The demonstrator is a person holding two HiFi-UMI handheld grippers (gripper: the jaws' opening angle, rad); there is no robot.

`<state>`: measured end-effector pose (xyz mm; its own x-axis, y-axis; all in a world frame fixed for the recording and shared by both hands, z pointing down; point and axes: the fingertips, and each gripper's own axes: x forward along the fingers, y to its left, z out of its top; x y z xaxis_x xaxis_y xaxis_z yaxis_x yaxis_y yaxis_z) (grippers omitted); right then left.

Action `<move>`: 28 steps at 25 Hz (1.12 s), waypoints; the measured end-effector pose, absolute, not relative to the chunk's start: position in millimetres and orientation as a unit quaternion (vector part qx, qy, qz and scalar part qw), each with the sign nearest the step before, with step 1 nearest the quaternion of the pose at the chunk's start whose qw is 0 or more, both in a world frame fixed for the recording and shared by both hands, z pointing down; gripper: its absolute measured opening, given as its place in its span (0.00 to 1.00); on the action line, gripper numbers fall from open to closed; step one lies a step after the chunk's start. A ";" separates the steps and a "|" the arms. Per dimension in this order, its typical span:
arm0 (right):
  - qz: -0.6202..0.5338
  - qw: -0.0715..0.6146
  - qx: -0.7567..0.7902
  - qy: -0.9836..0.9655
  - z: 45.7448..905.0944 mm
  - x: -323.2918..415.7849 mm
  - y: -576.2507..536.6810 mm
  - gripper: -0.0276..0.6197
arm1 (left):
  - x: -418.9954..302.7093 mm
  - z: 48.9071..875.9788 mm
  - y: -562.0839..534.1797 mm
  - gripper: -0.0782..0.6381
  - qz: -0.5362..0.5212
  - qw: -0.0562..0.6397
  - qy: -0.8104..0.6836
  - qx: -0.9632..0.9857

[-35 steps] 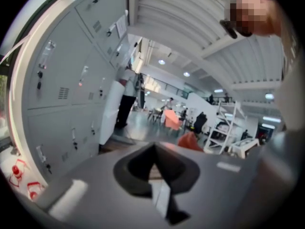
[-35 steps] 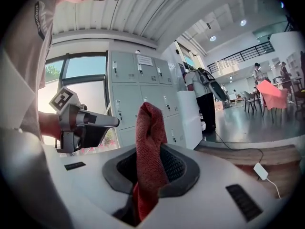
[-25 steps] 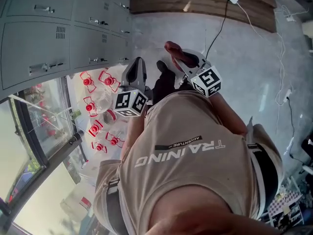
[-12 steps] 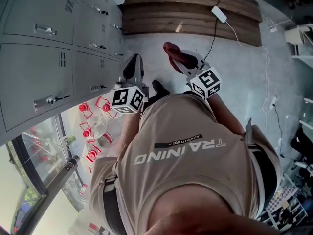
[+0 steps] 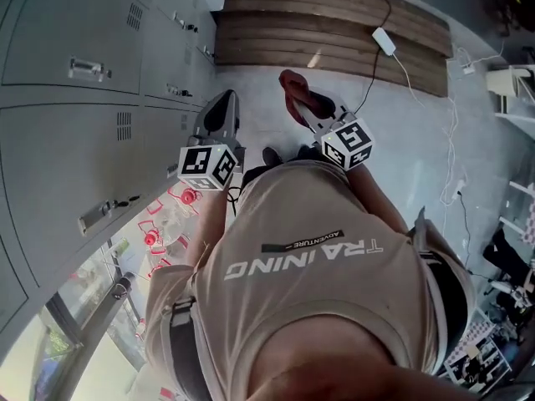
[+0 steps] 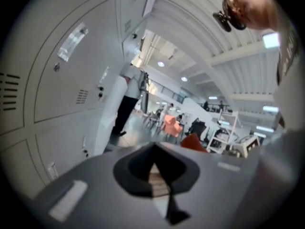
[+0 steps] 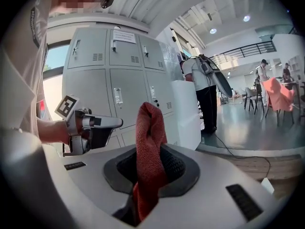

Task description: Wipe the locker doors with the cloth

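Red woven cloth (image 7: 150,142) stands bunched between the fingers of my right gripper (image 7: 147,190). The fingers are clenched on its lower part, and the free end rises above them and folds over at the top. In the head view the cloth juts out ahead of the right fingers, over a pale concrete floor (image 5: 401,140).

Grey metal locker doors (image 7: 119,75) stand beyond the cloth and to its left, each with a small handle and a block of vent slots. The cloth is well apart from them and touches none.

My left gripper (image 6: 157,178) has its fingers pressed together with nothing between them. The locker doors fill the space just to the left of those fingers, seen at a steep angle. In the right gripper view the left gripper sits to the left of the cloth, level with it and not touching it.

Ahead of both pairs of fingers in the head view lies a wooden step (image 5: 334,23), with a white power strip (image 5: 386,40) on it. A person (image 7: 202,94) stands beyond the cloth to its right, beside a white column.
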<state>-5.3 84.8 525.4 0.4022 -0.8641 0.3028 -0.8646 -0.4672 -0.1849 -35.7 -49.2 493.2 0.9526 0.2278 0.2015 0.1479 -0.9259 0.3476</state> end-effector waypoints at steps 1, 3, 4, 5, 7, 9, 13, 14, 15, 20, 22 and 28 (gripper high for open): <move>0.182 -0.002 0.836 -0.518 524.5 1.3 80.9 0.12 | -29.9 495.5 -53.9 0.12 0.123 0.175 0.093 0.973; 0.185 -0.003 0.831 -0.525 523.0 13.6 75.7 0.12 | -19.5 501.6 -60.9 0.12 0.131 0.186 0.081 0.970; 0.186 -0.004 0.828 -0.529 523.4 19.7 74.0 0.12 | -14.8 504.2 -63.4 0.12 0.134 0.193 0.075 0.969; 0.187 -0.004 0.825 -0.533 525.0 26.6 72.8 0.12 | -9.9 506.3 -65.2 0.12 0.135 0.198 0.069 0.968; 0.187 -0.003 0.821 -0.539 530.3 44.5 70.4 0.12 | 3.0 509.5 -68.0 0.12 0.136 0.197 0.057 0.969; 0.185 -0.002 0.812 -0.553 535.2 64.9 63.0 0.12 | 16.7 510.5 -72.7 0.12 0.138 0.182 0.036 0.973; 0.173 -0.011 0.771 -0.613 525.3 104.7 37.1 0.12 | 42.0 498.4 -89.5 0.12 0.141 0.160 -0.033 0.977; 0.168 -0.011 0.761 -0.627 521.2 115.1 32.2 0.12 | 49.6 493.8 -95.4 0.12 0.138 0.157 -0.052 0.976; 0.163 -0.009 0.751 -0.640 519.1 125.2 27.3 0.12 | 56.7 489.0 -102.7 0.12 0.135 0.156 -0.073 0.976; 0.157 0.006 0.696 -0.700 524.4 160.6 -1.3 0.12 | 77.2 465.2 -127.2 0.12 0.105 0.153 -0.151 0.971; 0.157 0.009 0.677 -0.718 526.5 164.5 -16.3 0.12 | 73.9 464.6 -133.7 0.12 0.105 0.151 -0.175 0.967; 0.151 0.015 0.623 -0.767 526.3 142.2 -55.9 0.12 | 44.2 481.6 -154.7 0.12 0.117 0.162 -0.235 0.951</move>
